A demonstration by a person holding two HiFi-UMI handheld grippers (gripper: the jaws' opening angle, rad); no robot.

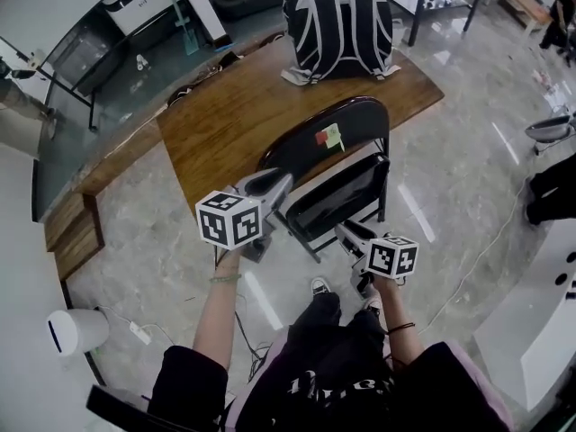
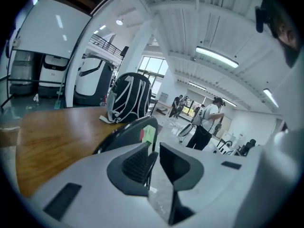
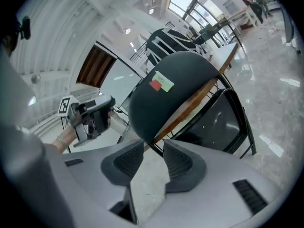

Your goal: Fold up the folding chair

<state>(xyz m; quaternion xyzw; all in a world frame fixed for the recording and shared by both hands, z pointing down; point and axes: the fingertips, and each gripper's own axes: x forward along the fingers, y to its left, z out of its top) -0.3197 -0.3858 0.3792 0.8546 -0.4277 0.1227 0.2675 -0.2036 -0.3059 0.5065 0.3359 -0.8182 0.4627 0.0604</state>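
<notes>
step in hand: taking hold of the folding chair [image 1: 335, 165] on both sides so as to close it; by the look of it the fold is barely begun.
chair's place: on the floor in front of the person, its backrest [image 1: 310, 142] against the wooden table [image 1: 225, 124] that carries a backpack [image 1: 340, 25].
seat [image 1: 340, 196]: looks tipped steeply towards the backrest; how far cannot be told.
left gripper [image 2: 156, 152]: fingers [image 2: 137, 163] narrow about the chair's side tube; the tube lies at one pad and a sliver of floor shows at the other, so probably not yet clamped.
right gripper [image 3: 153, 146]: fingers [image 3: 178, 160] narrow, apparently closed on a dark frame tube at their tips.
next move: judged to need a firm left grip, then the seat swung flat against the backrest.
hidden: legs and hinges lie under the seat and grippers; the feet are cut off in the gripper views.
</notes>
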